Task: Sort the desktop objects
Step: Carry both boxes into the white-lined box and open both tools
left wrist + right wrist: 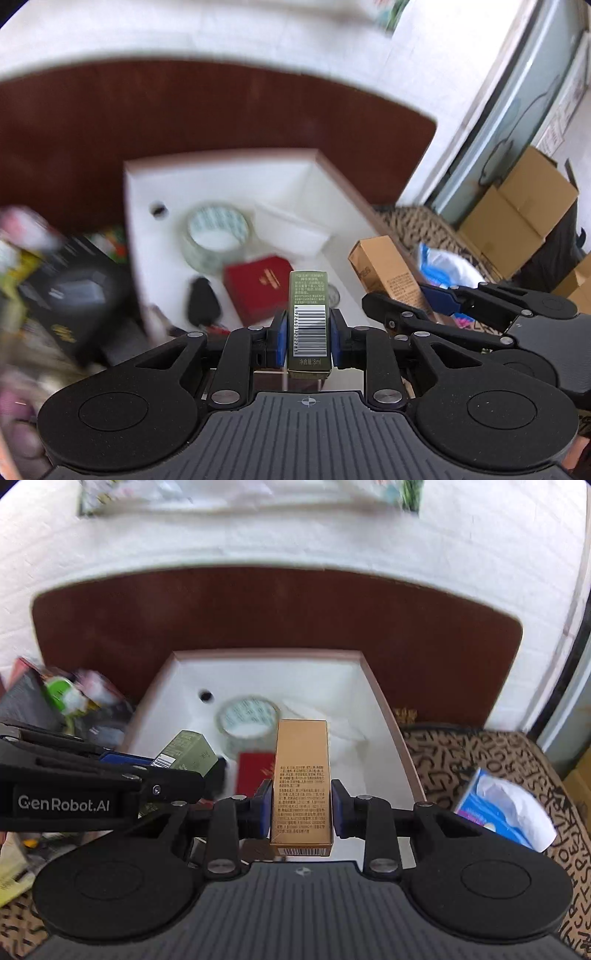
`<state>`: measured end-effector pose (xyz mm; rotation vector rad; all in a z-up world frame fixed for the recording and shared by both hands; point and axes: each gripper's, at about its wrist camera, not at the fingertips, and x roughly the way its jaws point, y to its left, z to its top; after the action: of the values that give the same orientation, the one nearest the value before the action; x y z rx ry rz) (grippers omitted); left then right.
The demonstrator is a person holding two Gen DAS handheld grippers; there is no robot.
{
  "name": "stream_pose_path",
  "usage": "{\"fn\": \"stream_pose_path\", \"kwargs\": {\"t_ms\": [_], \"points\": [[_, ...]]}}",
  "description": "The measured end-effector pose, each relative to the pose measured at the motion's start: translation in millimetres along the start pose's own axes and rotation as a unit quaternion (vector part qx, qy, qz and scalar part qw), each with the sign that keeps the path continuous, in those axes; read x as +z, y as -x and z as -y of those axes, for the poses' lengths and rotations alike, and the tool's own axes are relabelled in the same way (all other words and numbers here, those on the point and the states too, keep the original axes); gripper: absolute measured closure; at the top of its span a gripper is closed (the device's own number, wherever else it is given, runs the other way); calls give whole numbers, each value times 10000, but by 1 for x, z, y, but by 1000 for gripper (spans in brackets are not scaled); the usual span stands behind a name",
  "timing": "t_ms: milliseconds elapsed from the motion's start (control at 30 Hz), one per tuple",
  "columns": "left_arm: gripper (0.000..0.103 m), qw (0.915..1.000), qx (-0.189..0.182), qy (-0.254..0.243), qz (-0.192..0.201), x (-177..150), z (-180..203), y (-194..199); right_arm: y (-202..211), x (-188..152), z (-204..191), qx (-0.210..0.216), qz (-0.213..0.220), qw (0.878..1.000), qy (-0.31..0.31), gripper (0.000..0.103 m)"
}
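1. At nine o'clock of the white tray, a blurred black box lies among clutter.
2. The left gripper pinches a slim green box, barcode facing up, over the tray's near edge.
3. Inside the tray sit a tape roll, a black key fob and a red box.
4. The right gripper pinches a gold box at three o'clock of the green one, above the tray.
5. A blue tissue pack lies on the patterned cloth at far right.

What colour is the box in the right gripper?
Golden orange box, seen best in the right wrist view.
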<state>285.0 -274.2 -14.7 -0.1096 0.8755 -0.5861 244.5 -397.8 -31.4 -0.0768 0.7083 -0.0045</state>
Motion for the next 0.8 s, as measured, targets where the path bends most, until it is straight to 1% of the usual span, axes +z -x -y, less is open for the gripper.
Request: {"fn": "stream_pose_path", "kwargs": {"t_ms": [67,200,300,400,500,533,567,600,633,667,700,733,767,800], "points": [[82,9998,28,49,-193,-1,-2,-30,-19,-7,9,-37,-213,9998,-2,68],[82,9990,39,109,-436,-3,-6,-70,-53,-13,24,-82,-474,9988,17,68],[82,9985,14,158,-517,-1,-11,-88,-67,-15,31,-18,-587,9983,44,68],[82,9978,-61,202,-633,-1,-10,-103,-72,-16,25,62,-654,9974,303,67],[81,9978,-117,166,-635,0,-7,-105,-77,-16,21,53,-680,9967,450,67],[78,9981,-97,93,-602,0,-5,-103,-78,-15,21,49,-690,9966,436,67],[67,9984,-65,26,-563,1,-3,-102,-79,-15,22,49,-697,9967,417,67],[62,9987,-19,-11,-511,0,-2,-101,-80,-15,22,54,-694,9967,406,67],[50,9990,46,-2,-437,0,-2,-99,-79,-15,22,56,-660,9970,412,64],[39,9993,75,50,-369,0,-2,-96,-77,-15,22,54,-610,9972,429,58],[18,9994,146,145,-279,0,-4,-92,-75,-15,22,52,-572,9973,450,52],[7,9991,275,284,-131,0,-6,-87,-73,-15,21,86,-558,9974,456,48],[5,9987,315,404,2,0,-8,-82,-71,-15,20,134,-538,9974,453,44],[5,9986,252,453,78,0,-10,-77,-68,-15,19,203,-512,9975,442,37]]}}
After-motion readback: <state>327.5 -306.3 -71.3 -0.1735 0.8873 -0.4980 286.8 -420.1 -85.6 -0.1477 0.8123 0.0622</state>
